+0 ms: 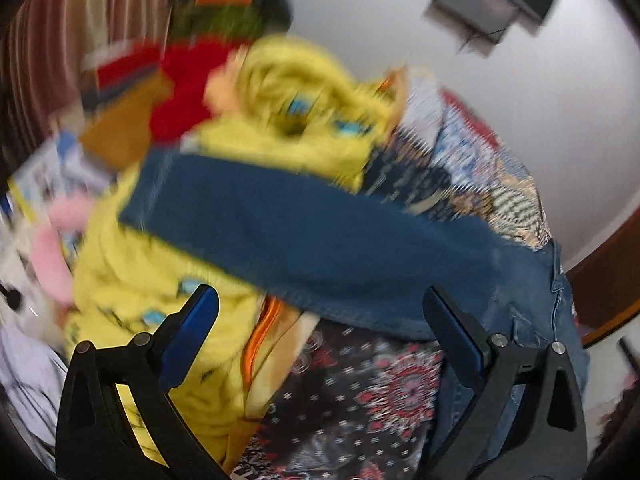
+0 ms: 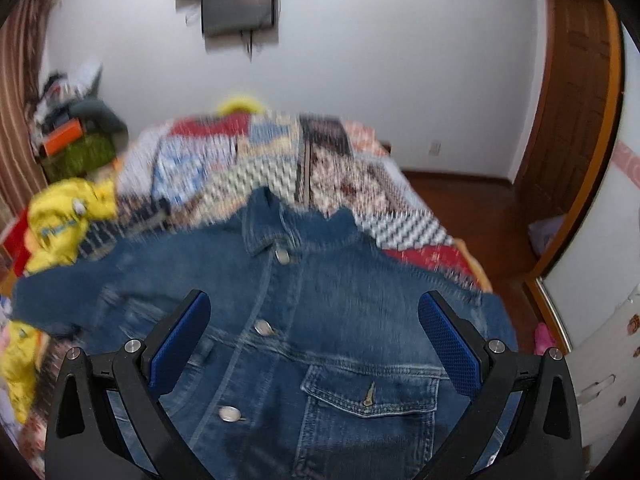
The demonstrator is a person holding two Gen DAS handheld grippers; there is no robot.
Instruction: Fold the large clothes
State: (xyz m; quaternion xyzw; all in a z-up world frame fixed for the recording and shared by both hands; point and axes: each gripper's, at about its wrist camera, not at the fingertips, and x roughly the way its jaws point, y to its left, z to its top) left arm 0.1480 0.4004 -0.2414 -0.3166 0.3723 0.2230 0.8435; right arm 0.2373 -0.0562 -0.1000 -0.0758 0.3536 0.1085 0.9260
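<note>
Jacket (image 2: 304, 320) lies front-up on bed (image 2: 400, 216), sleeve out left. Both hand-held grippers (image 1: 320, 320) (image 2: 314, 320) open, empty. Next: likely grasp sleeve, fold inward.

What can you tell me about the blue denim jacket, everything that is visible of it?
The denim jacket is mid-blue, with lighter stitching, a collar, silver metal buttons down the front and a flapped chest pocket. It lies front up and spread out on the patterned bedcover, collar pointing away. One sleeve stretches sideways over a yellow garment. Both the left gripper and the right gripper are open above it, gripping nothing.
</note>
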